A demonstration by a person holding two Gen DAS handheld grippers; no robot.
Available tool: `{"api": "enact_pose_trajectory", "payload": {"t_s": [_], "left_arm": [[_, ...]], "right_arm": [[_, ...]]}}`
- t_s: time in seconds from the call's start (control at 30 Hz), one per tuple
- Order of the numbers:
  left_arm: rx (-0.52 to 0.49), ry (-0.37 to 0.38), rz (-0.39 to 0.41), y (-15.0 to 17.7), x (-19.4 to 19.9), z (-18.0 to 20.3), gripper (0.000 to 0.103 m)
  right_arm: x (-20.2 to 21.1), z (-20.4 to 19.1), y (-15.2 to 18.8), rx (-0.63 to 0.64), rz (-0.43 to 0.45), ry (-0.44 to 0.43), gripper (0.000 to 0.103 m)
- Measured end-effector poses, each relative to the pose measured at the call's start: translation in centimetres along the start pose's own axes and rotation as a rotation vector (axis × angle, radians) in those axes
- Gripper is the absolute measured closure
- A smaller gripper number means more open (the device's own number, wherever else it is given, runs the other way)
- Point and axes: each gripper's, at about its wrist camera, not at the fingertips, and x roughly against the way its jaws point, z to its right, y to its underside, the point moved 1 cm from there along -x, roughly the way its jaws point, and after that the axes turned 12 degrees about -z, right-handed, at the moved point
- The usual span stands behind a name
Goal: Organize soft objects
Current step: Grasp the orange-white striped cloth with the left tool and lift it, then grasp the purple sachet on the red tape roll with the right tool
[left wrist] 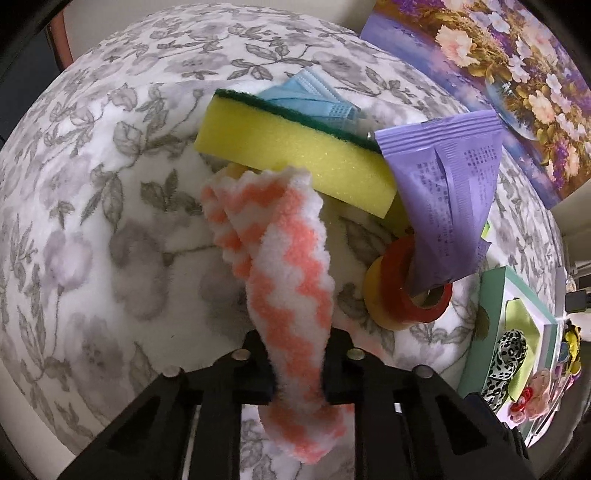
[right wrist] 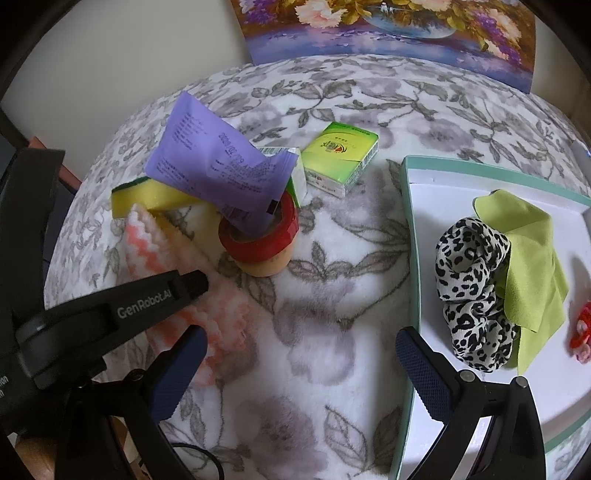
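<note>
My left gripper (left wrist: 297, 373) is shut on a fluffy pink-and-white zigzag cloth (left wrist: 286, 266), whose far end rests against a yellow sponge (left wrist: 291, 151). The cloth also shows in the right wrist view (right wrist: 162, 251), with the left gripper's finger (right wrist: 162, 291) over it. My right gripper (right wrist: 301, 350) is open and empty above the floral blanket, beside a green-rimmed white tray (right wrist: 412, 236). In the tray lie a leopard-print scrunchie (right wrist: 472, 291) and a lime-green cloth (right wrist: 528, 258).
A purple packet (right wrist: 218, 173) stands in stacked red and yellow tape rolls (right wrist: 260, 240). A green tissue pack (right wrist: 341, 158) lies behind. A blue face mask (left wrist: 317, 96) sits behind the sponge. A flower picture (right wrist: 388, 29) leans at the back. A small red item (right wrist: 581, 328) is in the tray.
</note>
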Motion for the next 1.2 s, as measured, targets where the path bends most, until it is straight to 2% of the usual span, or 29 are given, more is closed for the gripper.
{"api": "enact_pose_trajectory", "payload": {"t_s": [0.17, 0.57, 0.77, 0.93, 1.2], "left_arm": [[0.032, 0.035, 0.007, -0.1, 0.6, -1.1, 0.09], [0.126, 0.061, 0.092, -0.9, 3.3, -3.8, 0.091], [0.18, 0.033, 0.143, -0.7, 4.5, -5.2, 0.09], [0.216, 0.019, 0.17, -0.6, 5.2, -6.3, 0.09], [0.246, 0.006, 0.168, -1.1, 4.9, -6.6, 0.09]], "right_arm": [[0.0, 0.1, 0.0, 0.0, 0.001, -0.004, 0.0], [0.2, 0.0, -0.7, 0.002, 0.039, 0.006, 0.0], [1.4, -0.7, -1.6, 0.02, 0.121, 0.011, 0.0], [2.5, -2.7, -2.6, 0.097, 0.194, 0.066, 0.0], [1.7, -5.1, -4.4, 0.181, 0.214, 0.144, 0.0]]}}
